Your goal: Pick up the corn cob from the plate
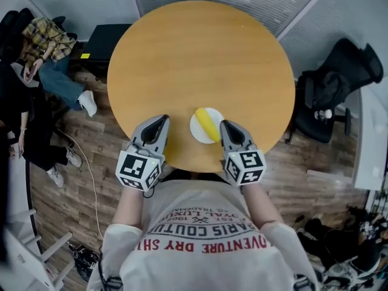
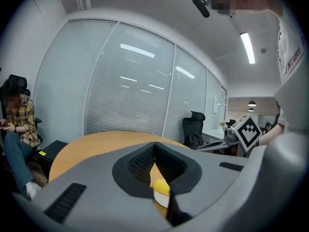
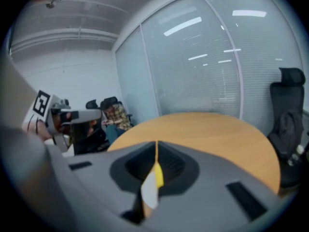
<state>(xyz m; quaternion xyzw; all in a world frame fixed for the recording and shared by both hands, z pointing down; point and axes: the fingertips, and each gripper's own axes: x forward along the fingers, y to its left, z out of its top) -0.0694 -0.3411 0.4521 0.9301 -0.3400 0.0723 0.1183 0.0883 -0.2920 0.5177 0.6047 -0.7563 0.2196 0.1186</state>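
Note:
A yellow corn cob (image 1: pixel 206 123) lies on a small white plate (image 1: pixel 197 133) near the front edge of the round wooden table (image 1: pixel 200 53). My left gripper (image 1: pixel 164 119) is just left of the plate and my right gripper (image 1: pixel 224 125) just right of it, both over the table's near rim. Both pairs of jaws meet at the tips with nothing between them. In the left gripper view the corn cob (image 2: pixel 161 186) and plate (image 2: pixel 162 199) show through the gap behind the closed left gripper (image 2: pixel 154 146). The right gripper (image 3: pixel 157 144) view shows the corn cob (image 3: pixel 158 174) and plate (image 3: pixel 149 192) the same way.
A black office chair (image 1: pixel 330 90) stands to the right of the table. A seated person (image 1: pixel 45 47) and a black box (image 1: pixel 103 41) are at the far left. Glass partition walls run behind the table.

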